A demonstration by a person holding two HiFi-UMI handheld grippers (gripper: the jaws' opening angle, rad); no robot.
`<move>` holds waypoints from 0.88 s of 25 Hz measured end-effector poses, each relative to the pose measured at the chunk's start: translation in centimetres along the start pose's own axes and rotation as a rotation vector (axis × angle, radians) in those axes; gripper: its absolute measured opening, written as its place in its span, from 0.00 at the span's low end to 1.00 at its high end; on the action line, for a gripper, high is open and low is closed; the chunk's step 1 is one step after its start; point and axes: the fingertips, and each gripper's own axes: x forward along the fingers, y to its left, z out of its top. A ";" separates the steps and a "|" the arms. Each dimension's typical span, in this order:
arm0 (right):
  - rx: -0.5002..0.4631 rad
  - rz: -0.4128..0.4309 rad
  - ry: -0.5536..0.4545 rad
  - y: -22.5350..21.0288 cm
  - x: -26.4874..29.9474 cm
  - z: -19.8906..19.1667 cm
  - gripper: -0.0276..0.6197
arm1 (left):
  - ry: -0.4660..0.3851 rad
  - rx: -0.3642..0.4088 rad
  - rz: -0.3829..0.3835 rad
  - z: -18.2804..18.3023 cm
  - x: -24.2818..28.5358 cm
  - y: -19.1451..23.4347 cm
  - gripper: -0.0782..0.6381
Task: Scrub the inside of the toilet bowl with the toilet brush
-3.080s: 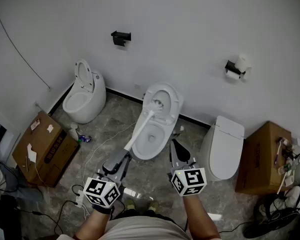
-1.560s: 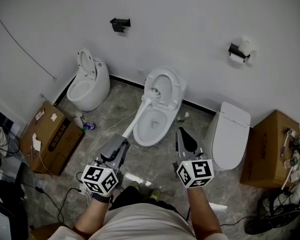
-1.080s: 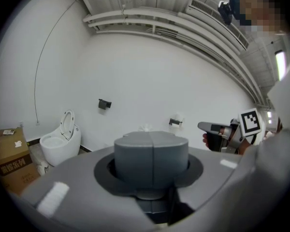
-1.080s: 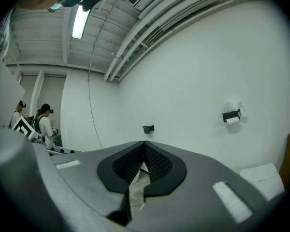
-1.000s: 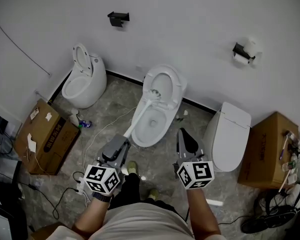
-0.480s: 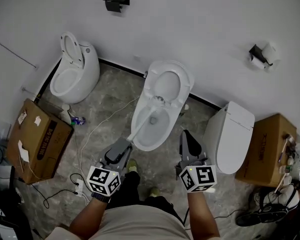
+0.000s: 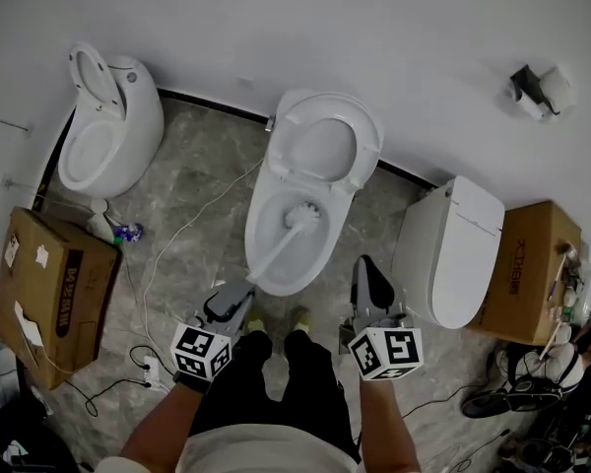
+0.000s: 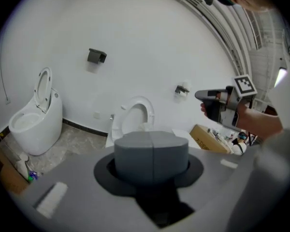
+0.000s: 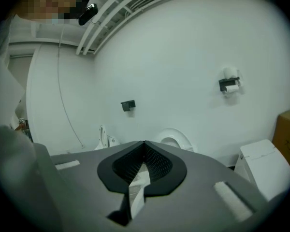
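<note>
The middle white toilet stands with its seat and lid raised. A white toilet brush has its head down inside the bowl, and its handle slants back to my left gripper, which is shut on the handle's end. In the left gripper view, the grey handle end fills the gap between the jaws. My right gripper hovers just right of the bowl's front, jaws together, holding nothing; in its own view the tips meet.
A second open toilet stands at the left, and a closed one at the right. Cardboard boxes flank them. A white cable and power strip lie on the floor. The person's feet are at the bowl's front.
The person has stepped up to the middle toilet. The brush head has come down from the raised seat into the bowl. The right gripper stayed shut beside it.
</note>
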 end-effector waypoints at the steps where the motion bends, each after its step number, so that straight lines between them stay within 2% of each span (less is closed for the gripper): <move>1: 0.025 -0.028 0.007 -0.9 0.8 -1.1 0.06 | 0.027 -0.008 -0.003 -1.2 1.2 0.6 0.32; 4: 0.052 -0.076 0.022 -2.9 3.2 -4.5 0.06 | 0.085 -0.025 -0.016 -4.4 4.7 2.2 0.32; 9: 0.019 -0.063 0.058 -4.9 7.0 -10.5 0.06 | 0.151 -0.043 -0.036 -8.9 9.9 4.6 0.32; 15: 0.013 -0.034 0.073 -6.2 11.3 -15.6 0.06 | 0.203 -0.007 -0.069 -12.6 15.4 7.5 0.32; 22: 0.032 -0.017 0.095 -7.8 13.9 -20.5 0.06 | 0.230 -0.019 -0.062 -15.6 20.5 10.0 0.32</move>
